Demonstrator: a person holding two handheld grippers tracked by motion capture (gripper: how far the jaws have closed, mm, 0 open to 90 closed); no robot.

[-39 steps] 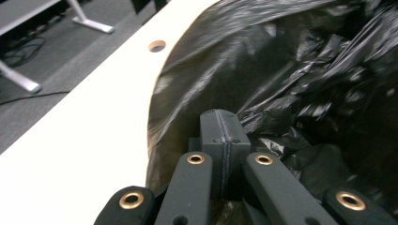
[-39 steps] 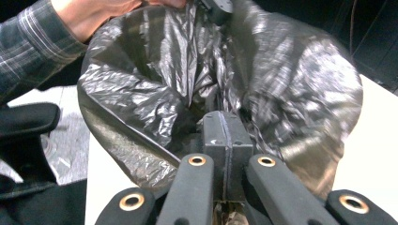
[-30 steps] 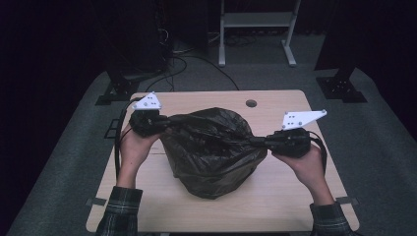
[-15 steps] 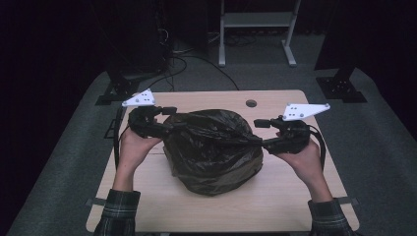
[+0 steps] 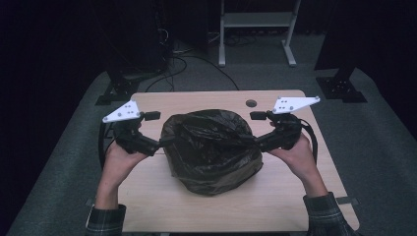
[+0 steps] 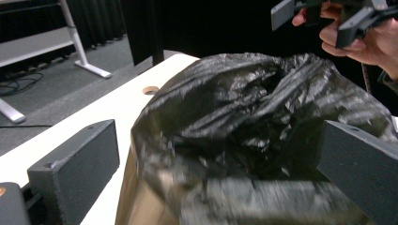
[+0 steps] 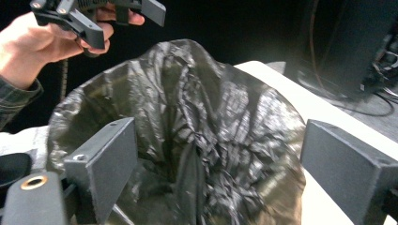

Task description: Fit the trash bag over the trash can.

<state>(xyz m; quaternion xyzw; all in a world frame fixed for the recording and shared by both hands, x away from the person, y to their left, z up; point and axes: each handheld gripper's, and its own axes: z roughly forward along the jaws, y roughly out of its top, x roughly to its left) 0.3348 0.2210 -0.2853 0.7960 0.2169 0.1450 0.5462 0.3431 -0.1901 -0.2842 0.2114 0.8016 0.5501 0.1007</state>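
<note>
A crumpled black plastic bag point(image 5: 211, 147) lies bulging in the middle of the light wooden table point(image 5: 196, 101). My left gripper point(image 5: 160, 129) is at the bag's left side and my right gripper point(image 5: 256, 129) at its right side, each in a person's hand. Both have just been opening their jaws and stand wide. In the left gripper view the bag point(image 6: 244, 108) reaches between the jaws of the left gripper point(image 6: 218, 178) without being pinched. The right gripper view shows the same bag point(image 7: 197, 117) loose between the jaws of the right gripper point(image 7: 225, 178).
A round hole point(image 5: 251, 103) sits in the tabletop behind the bag. Beyond the table are a white metal stand point(image 5: 255, 19), floor cables point(image 5: 182, 54) and black stand feet point(image 5: 120, 88) on grey carpet. Bare wood lies in front of the bag.
Both grippers were shut on the bag's sides; their jaws have opened and let go. Both hands have drawn outward, away from the bag, which has settled.
</note>
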